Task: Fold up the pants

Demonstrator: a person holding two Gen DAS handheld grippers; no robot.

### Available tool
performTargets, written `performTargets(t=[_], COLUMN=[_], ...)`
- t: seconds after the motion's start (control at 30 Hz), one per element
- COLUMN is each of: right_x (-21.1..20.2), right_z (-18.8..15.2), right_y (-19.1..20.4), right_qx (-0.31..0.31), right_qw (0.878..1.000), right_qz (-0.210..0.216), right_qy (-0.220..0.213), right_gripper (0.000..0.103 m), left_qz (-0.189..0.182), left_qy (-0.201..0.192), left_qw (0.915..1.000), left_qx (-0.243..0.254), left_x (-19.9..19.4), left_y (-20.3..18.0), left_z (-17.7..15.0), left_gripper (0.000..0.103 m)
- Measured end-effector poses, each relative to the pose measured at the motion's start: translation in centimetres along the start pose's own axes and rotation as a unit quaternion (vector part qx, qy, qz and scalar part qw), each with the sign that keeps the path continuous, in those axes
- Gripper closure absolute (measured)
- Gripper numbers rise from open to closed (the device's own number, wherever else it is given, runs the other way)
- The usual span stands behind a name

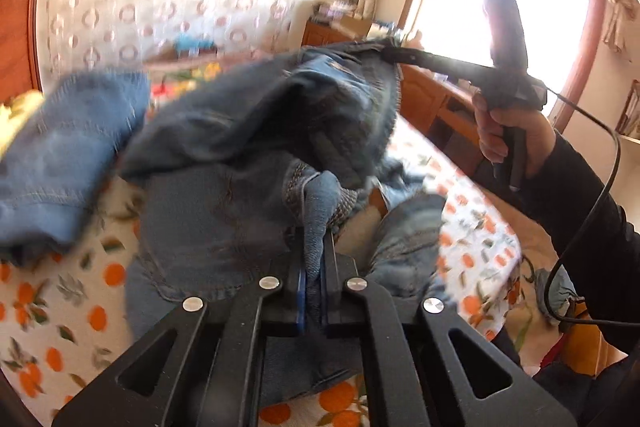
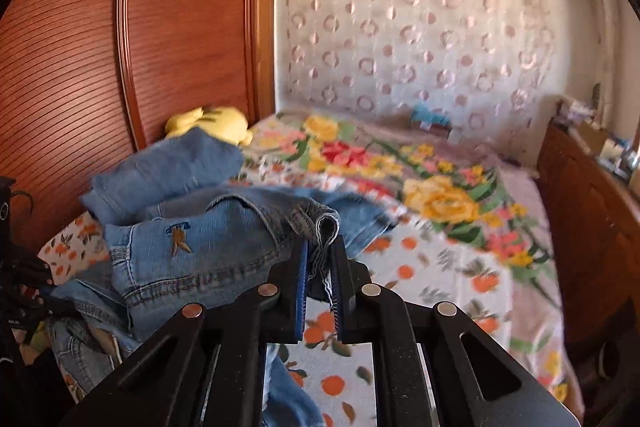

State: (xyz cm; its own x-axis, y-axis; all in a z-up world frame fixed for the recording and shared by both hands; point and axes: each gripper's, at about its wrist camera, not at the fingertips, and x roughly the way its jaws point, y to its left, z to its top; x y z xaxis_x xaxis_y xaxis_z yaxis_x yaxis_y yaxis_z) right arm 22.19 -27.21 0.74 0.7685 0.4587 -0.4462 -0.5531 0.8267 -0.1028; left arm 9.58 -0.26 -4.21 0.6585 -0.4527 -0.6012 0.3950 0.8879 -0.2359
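Observation:
A pair of blue jeans (image 1: 248,115) hangs bunched above the bed, lifted at two points. My left gripper (image 1: 314,247) is shut on a fold of the denim near the waistband; the cloth runs down between its blue pads. In the left wrist view my right gripper (image 1: 390,49) pinches the waistband higher up, with a person's hand (image 1: 508,131) on its handle. In the right wrist view the right gripper (image 2: 322,247) is shut on a bunched hem of the jeans (image 2: 192,247), whose back pocket with brown embroidery faces the camera.
A second, lighter piece of denim (image 2: 168,167) lies to the left near a yellow plush toy (image 2: 212,123). The bed carries an orange-print sheet (image 2: 420,267) and a floral blanket (image 2: 440,195). A wooden headboard (image 2: 80,67) stands left, a wooden cabinet (image 2: 592,211) right.

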Motion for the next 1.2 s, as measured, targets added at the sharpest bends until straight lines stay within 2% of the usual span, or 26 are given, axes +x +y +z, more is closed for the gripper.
performTargets(t=[0.13, 0.3, 0.47, 0.7, 1.0, 1.1, 1.2], right_x=[-5.0, -11.4, -17.3, -26.0, -35.6, -37.8, -39.0], right_z=[2.1, 4.3, 6.6, 8.8, 12.0, 13.3, 14.6], right_y=[-0.1, -0.6, -1.0, -1.2, 1.6, 2.5, 3.8], right_qx=[-0.011, -0.013, -0.023, -0.047, -0.071, -0.074, -0.072], right_qw=[0.998, 0.993, 0.984, 0.964, 0.927, 0.915, 0.909], right_qz=[-0.043, -0.088, -0.135, -0.209, -0.319, -0.344, -0.355], right_qy=[-0.038, -0.082, -0.117, -0.157, -0.183, -0.195, -0.205], right_gripper=[0.093, 0.094, 0.094, 0.094, 0.094, 0.094, 0.094], left_qz=[0.013, 0.035, 0.047, 0.029, -0.020, -0.040, -0.052], left_qy=[-0.050, -0.109, -0.144, -0.186, -0.229, -0.247, -0.252], left_qw=[0.9984, 0.9921, 0.9861, 0.9769, 0.9617, 0.9556, 0.9551], left_qx=[0.023, 0.052, 0.068, 0.102, 0.149, 0.155, 0.146], left_x=[-4.2, -9.8, -13.2, -15.7, -18.7, -20.5, -21.3], left_y=[-1.4, -3.2, -3.9, -7.3, -14.0, -15.9, -15.8], left_z=[1.9, 3.9, 5.9, 10.3, 18.3, 20.3, 20.8], left_gripper=[0.098, 0.098, 0.098, 0.098, 0.098, 0.098, 0.098])
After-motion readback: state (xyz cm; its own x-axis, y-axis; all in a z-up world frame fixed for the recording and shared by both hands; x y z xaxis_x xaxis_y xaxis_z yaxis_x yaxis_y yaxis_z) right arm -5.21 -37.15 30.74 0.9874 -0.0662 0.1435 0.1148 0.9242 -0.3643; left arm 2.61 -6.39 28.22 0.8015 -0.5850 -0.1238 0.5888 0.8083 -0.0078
